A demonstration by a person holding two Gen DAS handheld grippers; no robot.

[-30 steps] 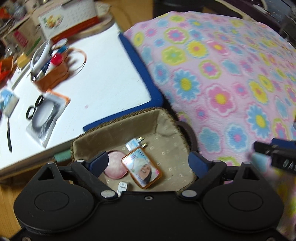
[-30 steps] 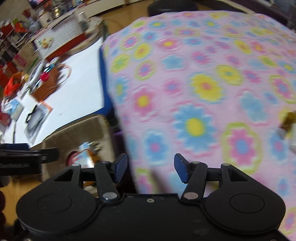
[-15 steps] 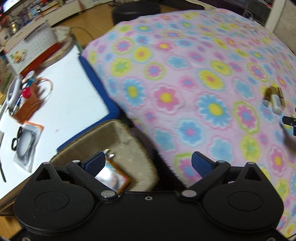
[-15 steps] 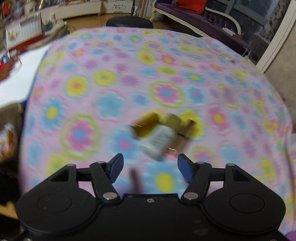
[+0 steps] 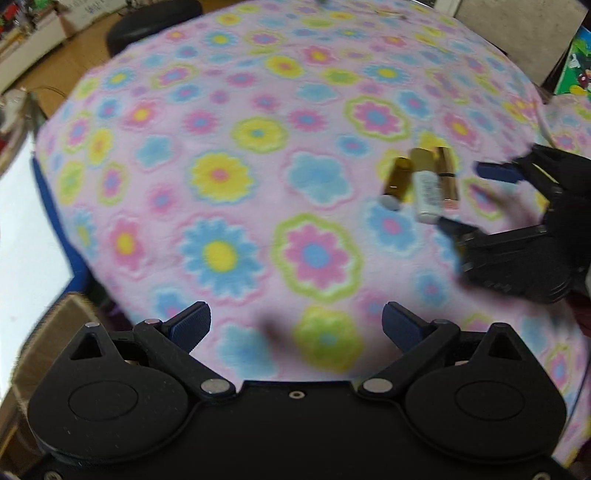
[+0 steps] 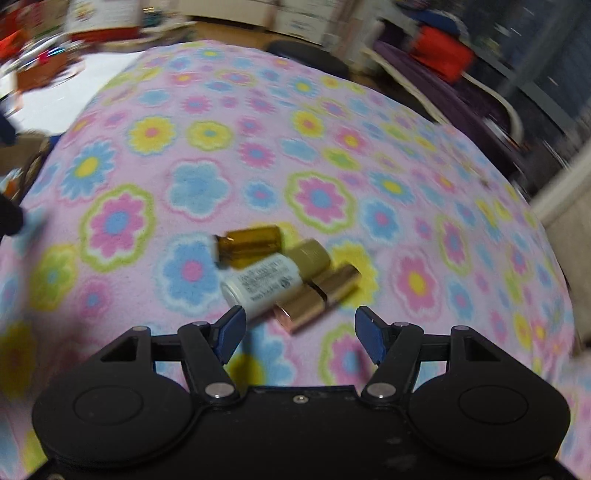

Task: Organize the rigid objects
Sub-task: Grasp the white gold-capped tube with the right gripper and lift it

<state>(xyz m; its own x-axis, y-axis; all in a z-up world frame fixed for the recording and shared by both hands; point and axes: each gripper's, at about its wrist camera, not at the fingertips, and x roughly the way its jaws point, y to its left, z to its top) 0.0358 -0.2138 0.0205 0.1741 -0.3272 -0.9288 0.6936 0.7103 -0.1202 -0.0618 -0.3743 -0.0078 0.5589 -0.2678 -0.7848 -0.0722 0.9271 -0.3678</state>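
Three small items lie together on the flowered blanket point(image 6: 317, 199): an amber vial point(image 6: 251, 245), a white bottle with a gold cap point(image 6: 266, 288) and a gold lipstick tube point(image 6: 317, 299). My right gripper point(image 6: 300, 332) hovers just short of them, open, with nothing between its pads; the white bottle's base lies close to its left finger. The left wrist view shows the same amber vial point(image 5: 397, 181), white bottle point(image 5: 426, 192) and lipstick tube point(image 5: 447, 177) at the upper right, with the right gripper point(image 5: 472, 199) beside them. My left gripper point(image 5: 297, 325) stands wide open over bare blanket.
A tan fabric-lined basket point(image 5: 55, 332) shows at the lower left edge, below the blanket's side. A white tabletop point(image 5: 22, 221) with a blue edge point(image 5: 48, 192) lies to the left. A dark round stool point(image 5: 147, 18) stands beyond the blanket. Cluttered shelves blur in the background.
My left gripper swung right, from over the basket to over the blanket. My right gripper crossed the blanket to the three small items, and its jaws widened.
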